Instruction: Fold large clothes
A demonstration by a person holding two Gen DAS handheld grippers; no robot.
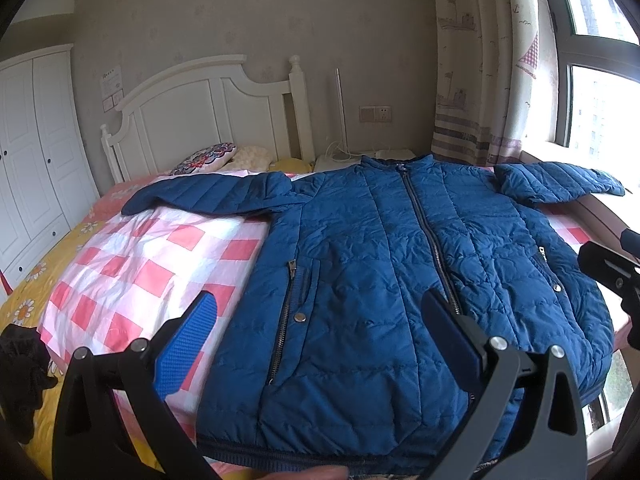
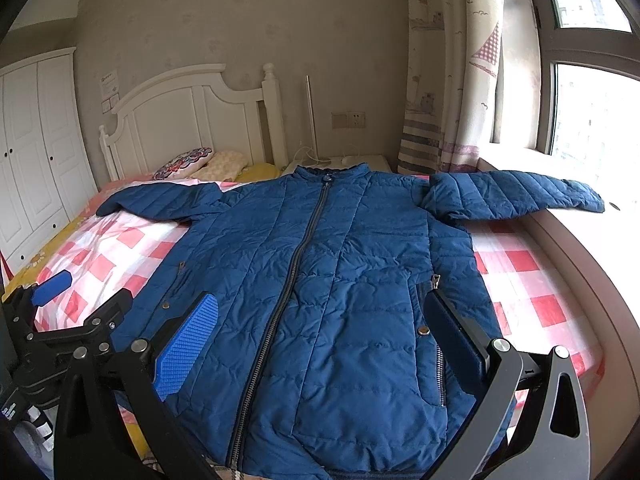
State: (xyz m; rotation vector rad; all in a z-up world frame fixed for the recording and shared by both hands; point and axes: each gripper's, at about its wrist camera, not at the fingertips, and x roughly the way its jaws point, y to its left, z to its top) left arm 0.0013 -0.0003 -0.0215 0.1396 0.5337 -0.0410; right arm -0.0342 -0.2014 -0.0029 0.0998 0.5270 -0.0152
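Bedroom: white wardrobe [image 1: 28, 152], bed [image 1: 132, 276] with pink-checked sheet, window [image 2: 592, 112] at right. Blue quilted jacket [image 2: 320, 280]: flat on bed, zipped, sleeves spread. Left claw [image 1: 324, 340]: spread wide, empty, above the hem. Right claw [image 2: 328, 340]: spread wide, empty, likewise.

hem of blue quilted zip-up jacket [image 1: 360, 280]: cut off at bottom edge
small white chest logo [image 1: 543, 251]: too tiny to read
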